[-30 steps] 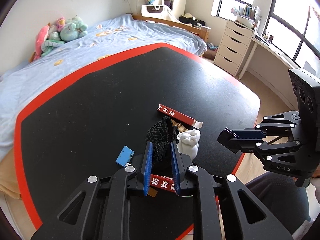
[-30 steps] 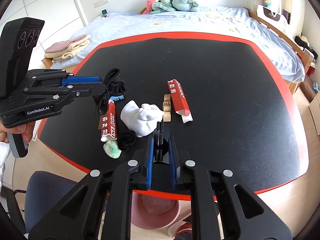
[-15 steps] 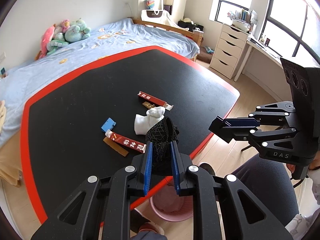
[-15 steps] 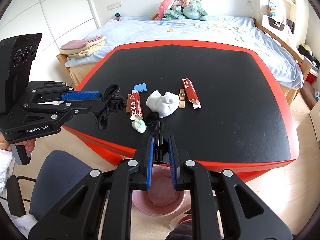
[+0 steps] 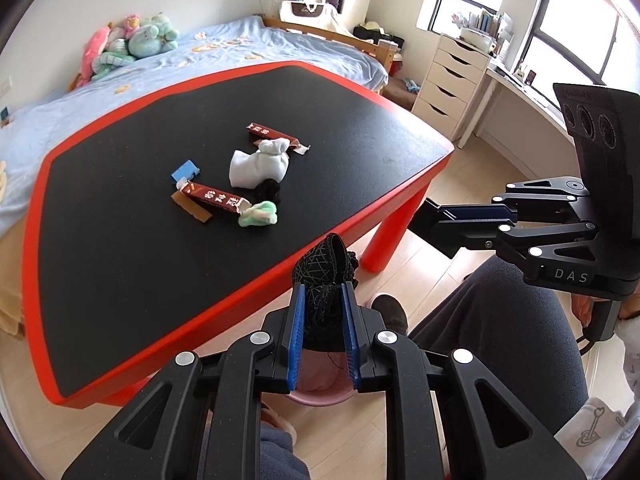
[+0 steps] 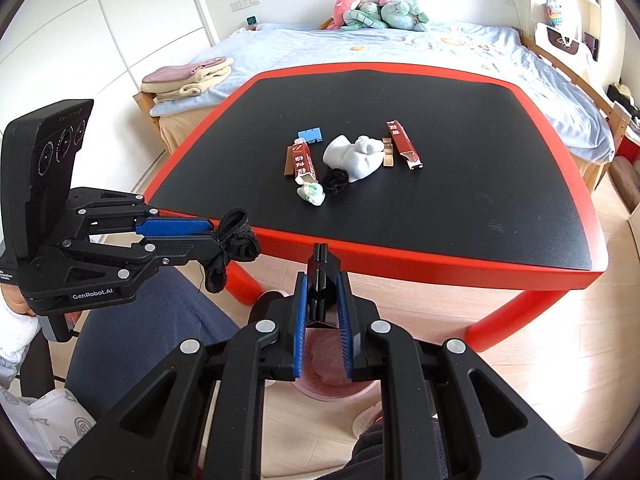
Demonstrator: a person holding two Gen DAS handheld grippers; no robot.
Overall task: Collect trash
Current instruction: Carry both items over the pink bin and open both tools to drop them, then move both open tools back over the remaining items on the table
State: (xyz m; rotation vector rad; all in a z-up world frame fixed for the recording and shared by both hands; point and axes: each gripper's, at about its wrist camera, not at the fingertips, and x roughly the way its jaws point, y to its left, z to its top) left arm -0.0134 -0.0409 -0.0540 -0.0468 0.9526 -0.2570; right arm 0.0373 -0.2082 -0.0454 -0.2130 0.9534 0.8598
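- The left gripper [image 5: 322, 334] is closed on a crumpled black mesh fabric scrap [image 5: 326, 268], which is held off the near edge of the red-rimmed black table [image 5: 120, 280] and roughly above the pink plastic waste bin [image 5: 320, 384] on the floor.
- The right gripper [image 6: 322, 320] is closed to a narrow gap with nothing between its jaws; it hangs over the same bin.
- Trash remaining on the table top is noted: two dark red printed cartons [image 6: 302, 164], a white crumpled cloth bundle [image 6: 356, 156], a green-and-white wad [image 6: 312, 194], a small black wad [image 6: 335, 180], a blue card piece [image 6: 310, 135] and brown cardboard strips [image 6: 388, 152].
- Risk: loose ends of the scrap hang below the left jaws in the right wrist view; on release they are judged likely to snag on the pads, so that the scrap stays hung up.
- Risk: the bin is largely masked by both grippers, so alignment cannot be confirmed; a release off centre is judged likely to land the scrap on the floor or on the person's slipper [image 5: 276, 426] beside the bin.
- Hidden: the bin's far rim and its contents are only partly seen. The print on the cartons cannot be read with confidence.
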